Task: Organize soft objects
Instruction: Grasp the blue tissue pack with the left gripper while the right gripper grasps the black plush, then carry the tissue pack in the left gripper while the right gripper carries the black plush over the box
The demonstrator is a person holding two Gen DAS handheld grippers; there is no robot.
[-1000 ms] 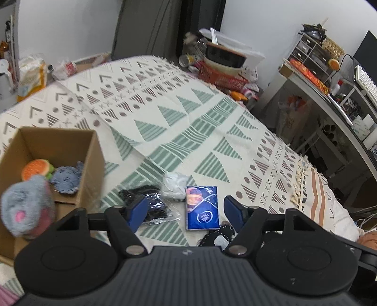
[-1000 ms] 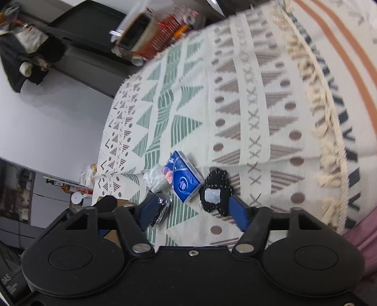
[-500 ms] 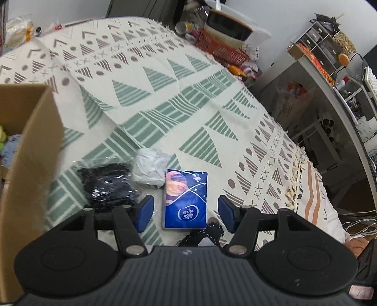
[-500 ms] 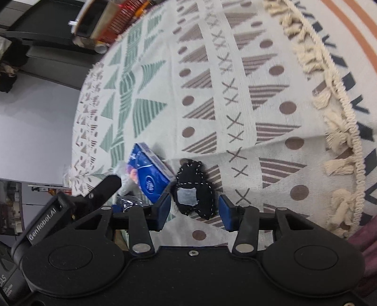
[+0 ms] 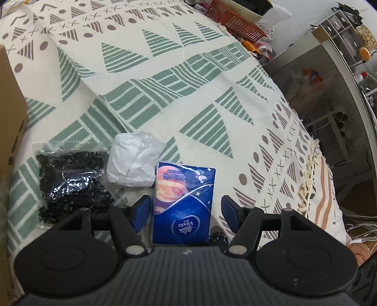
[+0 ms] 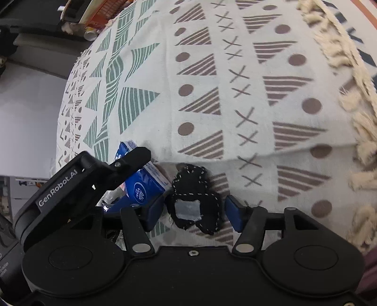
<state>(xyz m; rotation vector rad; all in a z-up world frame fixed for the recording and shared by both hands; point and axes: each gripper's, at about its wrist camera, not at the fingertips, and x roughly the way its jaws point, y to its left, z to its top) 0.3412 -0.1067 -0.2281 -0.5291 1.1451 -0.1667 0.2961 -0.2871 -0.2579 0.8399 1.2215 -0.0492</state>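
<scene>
A blue tissue pack point(image 5: 183, 200) lies on the patterned bedspread point(image 5: 165, 94) between the fingers of my open left gripper point(image 5: 185, 213); neither finger touches it. Left of it sit a white crumpled bag point(image 5: 133, 161) and a clear bag of black bits point(image 5: 70, 181). In the right wrist view a black stitched fabric piece with a grey patch point(image 6: 194, 200) lies between the fingers of my open right gripper point(image 6: 194, 213). The tissue pack point(image 6: 141, 186) lies just left of it, with the left gripper's body point(image 6: 94, 179) over it.
A cardboard box wall point(image 5: 9, 131) stands at the left edge. The bedspread's fringed edge point(image 6: 353, 94) runs down the right. Beyond the bed are an orange basket point(image 5: 240, 21) and a desk with shelves point(image 5: 341, 58).
Both grippers have come down closer to the bed. The left one now straddles the tissue pack, the right one straddles the black fabric piece. The box has slid out to the left edge.
</scene>
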